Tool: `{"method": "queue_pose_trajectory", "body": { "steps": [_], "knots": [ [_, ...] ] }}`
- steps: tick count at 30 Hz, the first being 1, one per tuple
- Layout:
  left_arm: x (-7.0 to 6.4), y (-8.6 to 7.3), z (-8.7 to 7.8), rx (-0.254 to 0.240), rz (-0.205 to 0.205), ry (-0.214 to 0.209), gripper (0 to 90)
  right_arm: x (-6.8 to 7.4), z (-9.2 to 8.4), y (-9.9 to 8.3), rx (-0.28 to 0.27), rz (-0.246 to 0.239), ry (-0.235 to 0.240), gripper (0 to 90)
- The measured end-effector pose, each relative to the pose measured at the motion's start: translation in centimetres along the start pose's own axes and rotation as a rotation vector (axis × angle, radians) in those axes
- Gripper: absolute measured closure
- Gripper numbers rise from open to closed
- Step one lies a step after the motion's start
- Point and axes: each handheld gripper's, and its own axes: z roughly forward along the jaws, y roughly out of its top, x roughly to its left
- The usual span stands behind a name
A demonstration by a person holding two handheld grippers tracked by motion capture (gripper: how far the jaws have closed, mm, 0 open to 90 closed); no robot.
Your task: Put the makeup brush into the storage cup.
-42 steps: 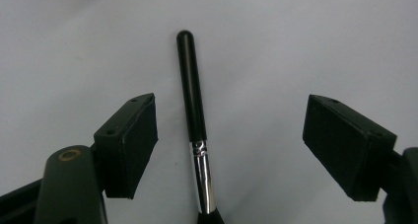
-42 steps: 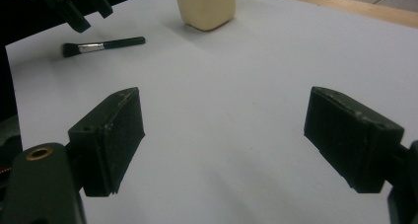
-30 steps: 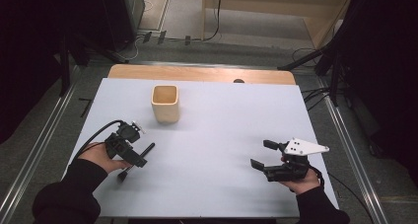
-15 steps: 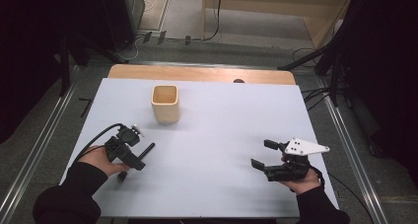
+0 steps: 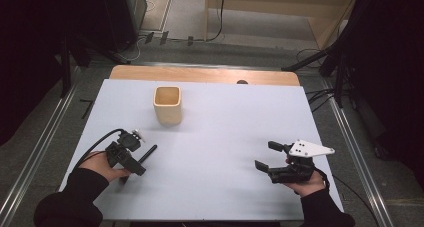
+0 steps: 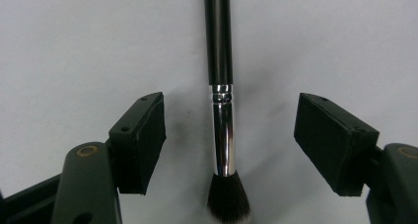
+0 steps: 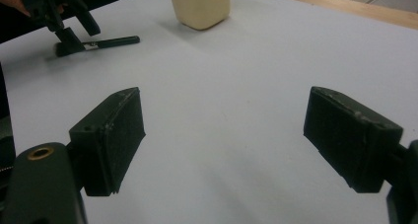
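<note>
Left gripper [image 5: 131, 162]: hovering over the near-left part of the table [image 5: 225, 187], jaws spread wide and straddling the brush, pads not touching it. They've just been closing a little, with the brush sitting between them, nothing pinched.

Makeup brush [image 6: 221, 110]: lying flat on the table, black handle pointing away from the gripper toward the cup, shiny metal ferrule in the middle, dark bristle head nearest the gripper body. In the left gripper view it runs pretty much dead centre between the two pads.

Cup [image 5: 167, 105]: tan square-ish cup standing upright, further back on the table, well apart from the brush. Looks empty from above.

Right gripper [image 5: 272, 159]: parked near the right edge, jaws wide, holding nothing, only bare table between them.

What could go wrong: my guess is the pads will land on the ferrule, which is smooth, round metal, so the brush could roll or squirt out sideways as they close. If they come down too close to the bristles, they'd just squash the tuft and get no real hold.

Also: gripping that near the head leaves the long handle sticking out, so it could droop or swing on the lift and clip the cup rim.
</note>
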Motion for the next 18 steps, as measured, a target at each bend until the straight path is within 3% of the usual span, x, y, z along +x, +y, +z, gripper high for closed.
{"method": "queue_pose_trajectory", "body": {
  "steps": [4,13,18],
  "knots": [
    [-0.19,-0.04,0.15,0.001,0.014,0.015,31.1,-0.01,0.00,-0.01,0.001,0.000,0.000,16.2],
    [-0.83,-0.16,0.70,0.023,0.054,0.059,50.2,0.00,0.03,-0.01,0.002,-0.003,0.000,16.5],
    [-0.84,-0.08,0.72,0.025,0.041,0.062,52.9,0.04,0.04,-0.01,0.005,-0.002,0.001,16.7]
  ]
}}
